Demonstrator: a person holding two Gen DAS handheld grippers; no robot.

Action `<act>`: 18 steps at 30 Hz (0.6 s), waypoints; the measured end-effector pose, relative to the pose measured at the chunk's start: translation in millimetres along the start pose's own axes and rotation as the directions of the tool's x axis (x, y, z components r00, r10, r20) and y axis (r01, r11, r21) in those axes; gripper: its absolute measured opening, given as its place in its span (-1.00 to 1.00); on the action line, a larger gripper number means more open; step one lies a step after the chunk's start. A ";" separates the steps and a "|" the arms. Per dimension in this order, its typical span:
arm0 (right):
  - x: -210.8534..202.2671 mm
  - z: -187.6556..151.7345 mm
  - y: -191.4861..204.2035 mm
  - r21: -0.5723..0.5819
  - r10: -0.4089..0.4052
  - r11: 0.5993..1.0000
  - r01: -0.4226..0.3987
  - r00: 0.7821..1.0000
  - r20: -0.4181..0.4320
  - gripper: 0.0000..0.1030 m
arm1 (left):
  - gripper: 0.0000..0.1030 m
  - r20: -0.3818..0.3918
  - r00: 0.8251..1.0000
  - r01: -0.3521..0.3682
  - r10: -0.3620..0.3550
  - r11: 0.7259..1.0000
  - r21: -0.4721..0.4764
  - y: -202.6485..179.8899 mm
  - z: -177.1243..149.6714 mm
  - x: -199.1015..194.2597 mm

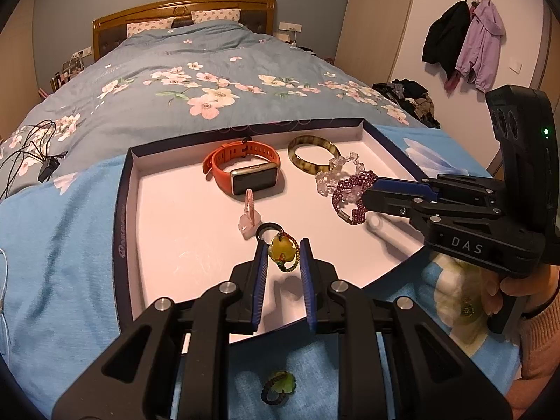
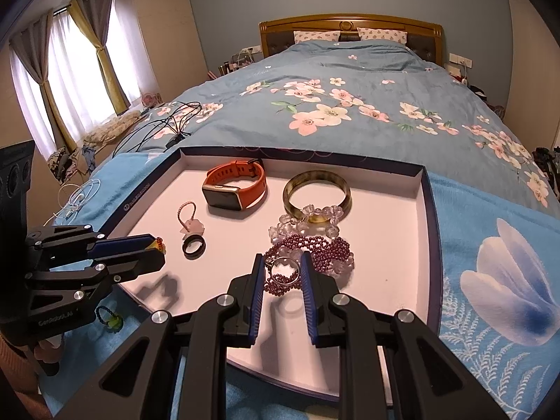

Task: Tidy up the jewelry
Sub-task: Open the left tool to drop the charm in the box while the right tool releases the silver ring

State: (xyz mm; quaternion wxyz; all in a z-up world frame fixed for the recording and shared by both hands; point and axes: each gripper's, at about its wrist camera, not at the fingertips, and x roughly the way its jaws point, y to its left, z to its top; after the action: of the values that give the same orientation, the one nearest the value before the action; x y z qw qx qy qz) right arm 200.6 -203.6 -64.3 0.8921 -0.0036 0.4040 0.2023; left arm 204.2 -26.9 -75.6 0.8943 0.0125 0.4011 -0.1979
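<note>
— What have I got?

— My left tool (image 1: 283,257), angled down over the shallow white-lined box lid (image 1: 367,133) on the bed, pinches a light yellow-green stone pendant on a beaded cord (image 1: 280,251); it's slippery. My right tool (image 2: 281,269), nearly closed, grips a thin silver ring (image 2: 284,272) by its rim.

Person's hand (image 1: 518,290) mostly behind right gripper's handle
</note>
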 end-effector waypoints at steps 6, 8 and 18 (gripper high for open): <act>3.5 -1.3 2.8 -0.008 -0.005 1.000 0.005 1.000 -0.012 -0.63 | -0.63 -0.017 1.000 0.004 -0.004 1.000 -0.004 1.1 -1.0 7.2; 3.5 -1.5 3.0 -0.009 -0.012 1.000 0.012 1.000 -0.011 -0.62 | -0.63 -0.021 1.000 0.004 -0.004 1.000 -0.006 1.4 -0.9 9.4; 2.0 -2.7 2.2 -0.004 -0.013 1.000 0.013 1.000 -0.006 -0.62 | -0.60 -0.021 1.000 0.012 -0.013 1.000 -0.027 5.2 -0.1 12.6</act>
State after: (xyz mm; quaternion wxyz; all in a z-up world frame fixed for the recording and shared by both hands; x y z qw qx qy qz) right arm 199.1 -201.3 -67.2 0.8922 -0.0084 0.4063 0.1971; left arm 213.5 -26.4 -85.6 0.8889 0.0000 0.4131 -0.1979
